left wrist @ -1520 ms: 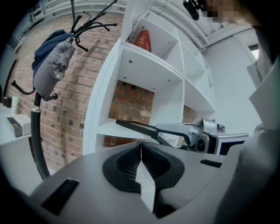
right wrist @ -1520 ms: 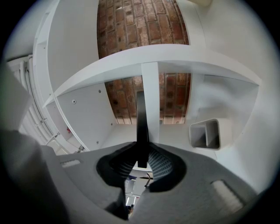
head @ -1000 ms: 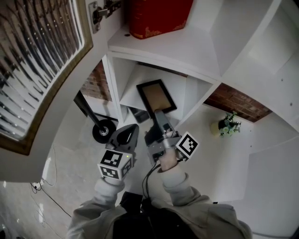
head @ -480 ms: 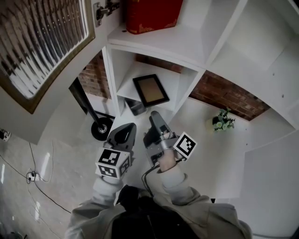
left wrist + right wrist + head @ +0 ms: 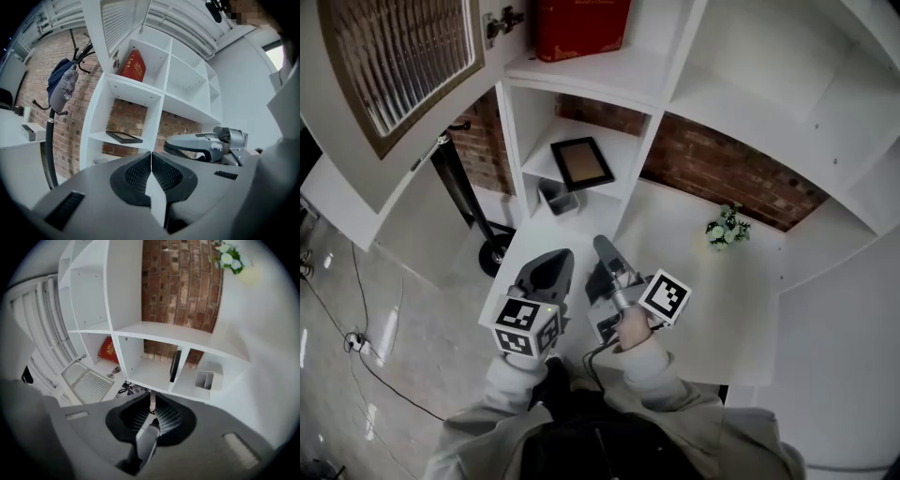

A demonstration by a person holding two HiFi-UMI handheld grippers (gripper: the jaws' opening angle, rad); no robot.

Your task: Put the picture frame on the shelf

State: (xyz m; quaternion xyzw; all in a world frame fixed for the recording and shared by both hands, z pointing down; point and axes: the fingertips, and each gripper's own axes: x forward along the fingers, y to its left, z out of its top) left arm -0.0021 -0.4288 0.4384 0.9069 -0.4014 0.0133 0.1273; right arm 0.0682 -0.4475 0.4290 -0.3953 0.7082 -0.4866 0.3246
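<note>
Risk is judged slight: picture frame is laid flat on the shelf, apparently well back from the edge. Jaws of the left gripper are pressed together. Those of the right gripper have just been closed almost together, and nothing is held between them. It could be dislodged only by a stray bump.

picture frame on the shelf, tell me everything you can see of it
The picture frame is a thin rectangle with a dark border around a tan middle panel. It lies flat, face up, on the white shelf board in the compartment below the red book, brick wall behind it. Only the shelf board touches it; its material is unclear.
</note>
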